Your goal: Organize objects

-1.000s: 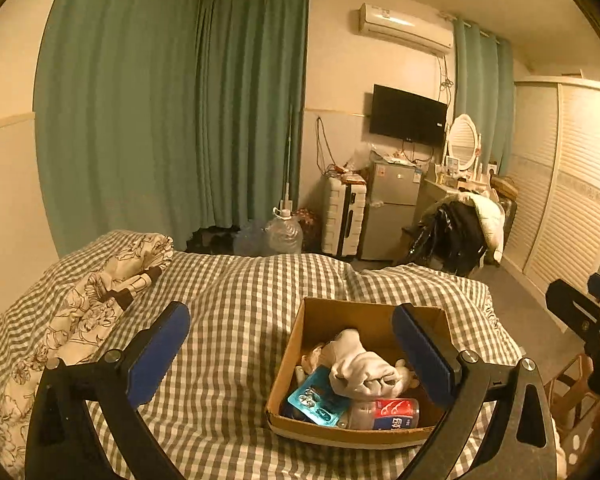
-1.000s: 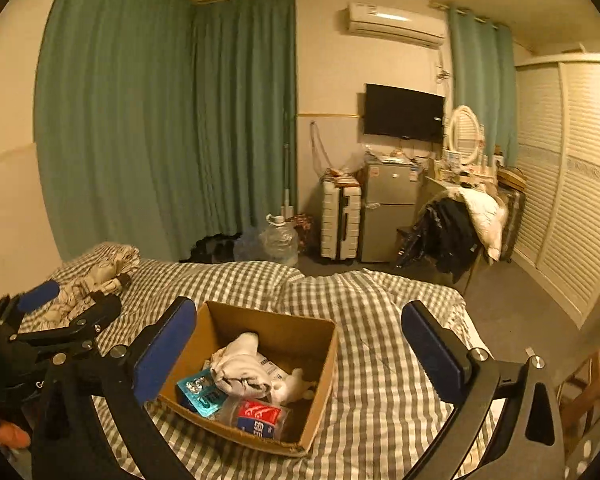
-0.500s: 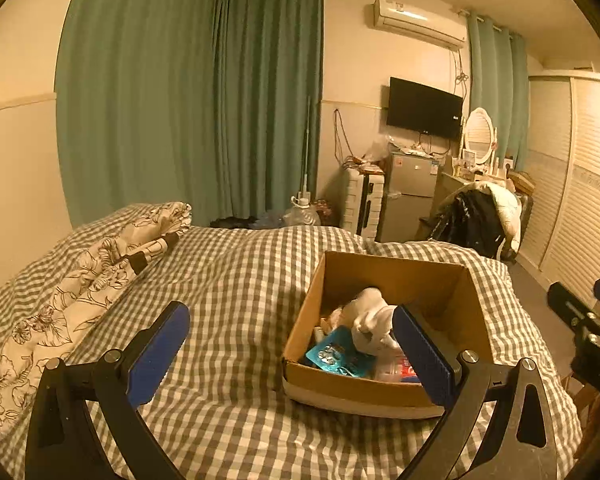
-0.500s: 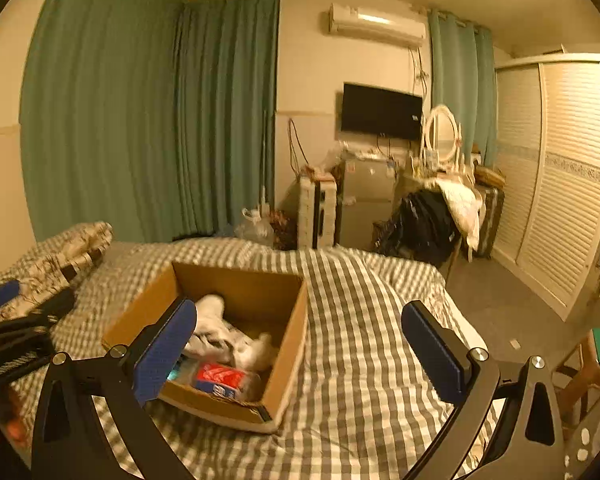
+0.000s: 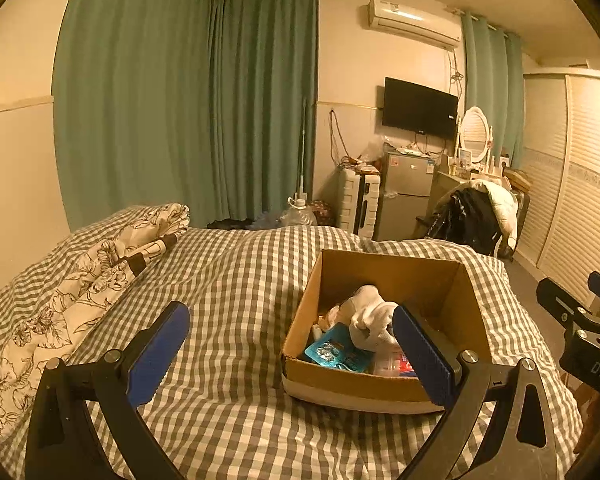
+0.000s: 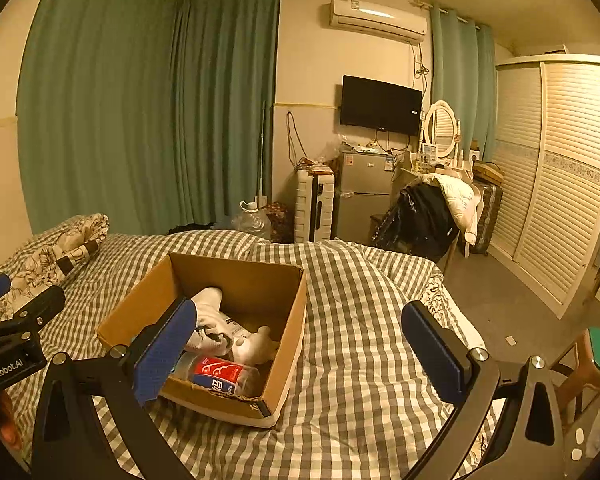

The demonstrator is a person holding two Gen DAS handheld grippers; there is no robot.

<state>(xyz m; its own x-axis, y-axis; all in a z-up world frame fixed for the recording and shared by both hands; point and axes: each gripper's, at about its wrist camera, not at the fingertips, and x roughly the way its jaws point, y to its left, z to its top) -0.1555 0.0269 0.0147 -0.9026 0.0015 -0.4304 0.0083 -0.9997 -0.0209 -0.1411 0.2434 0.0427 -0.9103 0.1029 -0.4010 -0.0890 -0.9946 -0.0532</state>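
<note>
Both grippers closer to box (image 5: 384, 384) now. Left gripper (image 5: 290, 354) and right gripper (image 6: 300, 346) spread wide, empty. Bottle (image 6: 220, 374) lies flat along box's near edge.

Both wrist views look forward over the bed (image 5: 228, 280), near the cardboard box (image 5: 340, 386) (image 6: 292, 320), sharing it.
</note>
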